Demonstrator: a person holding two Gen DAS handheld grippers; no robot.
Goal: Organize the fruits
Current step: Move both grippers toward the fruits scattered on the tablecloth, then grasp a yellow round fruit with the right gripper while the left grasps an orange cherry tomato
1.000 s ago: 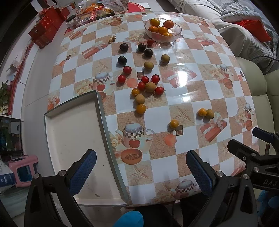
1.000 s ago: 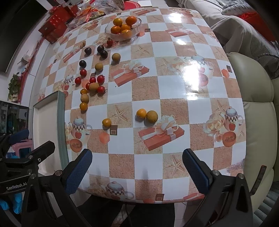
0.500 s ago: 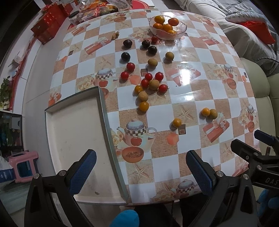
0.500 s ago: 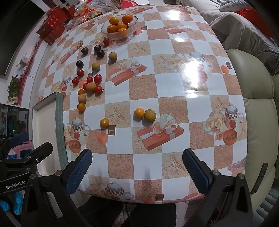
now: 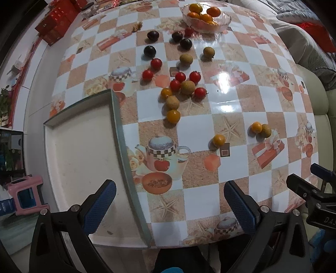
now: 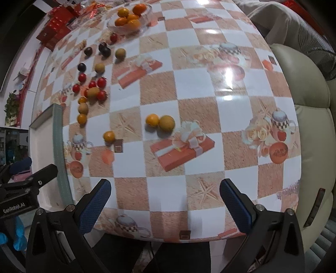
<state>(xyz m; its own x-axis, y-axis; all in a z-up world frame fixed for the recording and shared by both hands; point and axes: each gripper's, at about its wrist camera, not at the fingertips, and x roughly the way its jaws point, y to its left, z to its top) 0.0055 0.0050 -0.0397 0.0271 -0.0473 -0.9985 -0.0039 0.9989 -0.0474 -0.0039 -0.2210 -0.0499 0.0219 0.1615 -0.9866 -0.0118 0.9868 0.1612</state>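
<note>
From your left wrist camera, your left gripper [image 5: 169,204] is spread wide with nothing between its blue pads, hovering over the near edge of the table [image 5: 231,109]. Its left finger sits above the white tray [image 5: 84,151], its right finger above the checkered cloth. Compared with half a second ago, the table looks larger and closer, so you have pushed this gripper forward. The fruits lie untouched: a cluster of red cherry tomatoes [image 5: 180,83] mixed with brown longans and orange ones just beyond the tray's far corner, dark plums [image 5: 150,50] farther back, and a glass bowl [image 5: 206,19] of oranges at the far edge. One orange fruit [image 5: 219,139] sits alone, with an orange-and-brown pair [image 5: 261,129] to its right.

From your right wrist camera, your right gripper [image 6: 164,204] is likewise released and empty above the near table edge. The same pair [image 6: 160,121] now lies nearer the middle of the view than before, showing that you have advanced here too. The lone orange fruit [image 6: 109,136] lies left of the pair, and the tray [image 6: 59,147] edges the far left beside your left gripper's body.
</note>
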